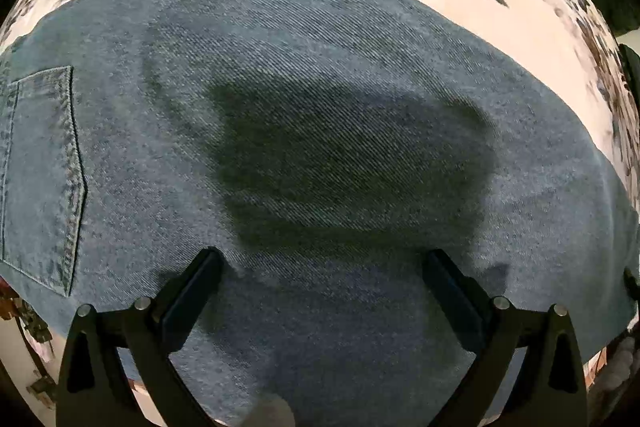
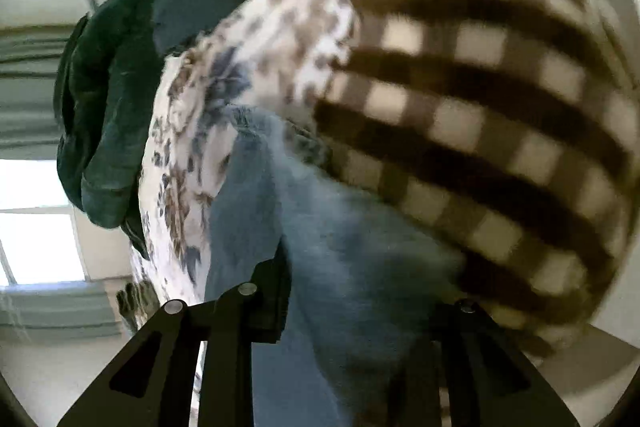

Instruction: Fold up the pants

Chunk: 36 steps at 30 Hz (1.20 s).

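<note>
1. The pants [image 1: 304, 115] are the largest thing in my left view: pale blue-grey denim with a fine diagonal weave, spread flat and running from 9 o'clock across to 4 o'clock. They lie on a floral sheet [image 1: 500, 39], cream with dark blue and brown flowers, which shows from 11 o'clock round to 3 o'clock.
2. A dark shadow sits on the denim at the centre of that view, just beyond my left jaws.
3. A stitched back pocket [image 1: 44, 179] lies flat at 9 o'clock, its pointed side turned toward the centre.
4. My left gripper [image 1: 322, 275] stands with its jaws wide apart at 6 o'clock, both tips right down at the cloth with nothing pinched between them.
5. My right view is tilted and blurred. The same pants [image 2: 340, 267] rise there as a bunched fold from 6 o'clock to the centre.
6. My right gripper [image 2: 360, 311] has denim running down between its jaws at 6 o'clock; the blur hides the far jaw, so I cannot tell whether they are clamped on it.
7. Only the right view shows a brown-and-cream checked cloth [image 2: 480, 131] from 1 to 4 o'clock, a dark green garment [image 2: 100, 131] at 9 o'clock, and a bright window [image 2: 36, 227] at 8 o'clock.
8. The right view holds the floral sheet [image 2: 180, 167] as a narrow strip between the green garment and the denim.
</note>
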### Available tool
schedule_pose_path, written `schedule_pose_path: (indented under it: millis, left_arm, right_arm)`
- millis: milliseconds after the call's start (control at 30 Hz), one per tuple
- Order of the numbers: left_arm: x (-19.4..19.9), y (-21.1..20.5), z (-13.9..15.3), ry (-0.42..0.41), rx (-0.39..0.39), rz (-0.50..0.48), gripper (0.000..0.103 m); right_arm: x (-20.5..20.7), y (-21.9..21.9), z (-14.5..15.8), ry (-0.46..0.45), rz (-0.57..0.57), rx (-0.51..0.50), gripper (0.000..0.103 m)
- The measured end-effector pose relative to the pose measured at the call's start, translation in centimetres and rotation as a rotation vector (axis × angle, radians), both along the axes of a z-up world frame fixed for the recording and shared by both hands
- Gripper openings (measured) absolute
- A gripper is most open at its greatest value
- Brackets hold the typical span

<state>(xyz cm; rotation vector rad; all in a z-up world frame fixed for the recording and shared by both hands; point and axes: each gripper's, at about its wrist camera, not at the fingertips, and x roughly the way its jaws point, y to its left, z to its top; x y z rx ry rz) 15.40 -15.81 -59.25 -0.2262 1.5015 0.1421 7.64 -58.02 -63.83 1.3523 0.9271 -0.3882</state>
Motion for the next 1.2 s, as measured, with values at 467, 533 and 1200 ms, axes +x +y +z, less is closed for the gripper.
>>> schedule_pose_path:
  millis: [467, 533, 1200]
  left_arm:
    - [-1.6, 2.8, 9.5, -0.121, -0.123, 0.044, 0.103]
    - [-2.4, 5.0, 11.1, -0.143, -0.134, 0.080, 0.103]
    - [-6.7, 25.6, 9.5, -0.084, -0.081, 0.277, 0.103]
  right_arm:
    - [6.4, 12.6, 18.1, -0.157, 0.255, -0.295, 0.010]
    - [7.8, 16.9, 19.7, -0.177, 0.338, -0.323, 0.009]
    - [8.5, 56.5, 4.9, 0.015, 1.083, -0.531, 0.057]
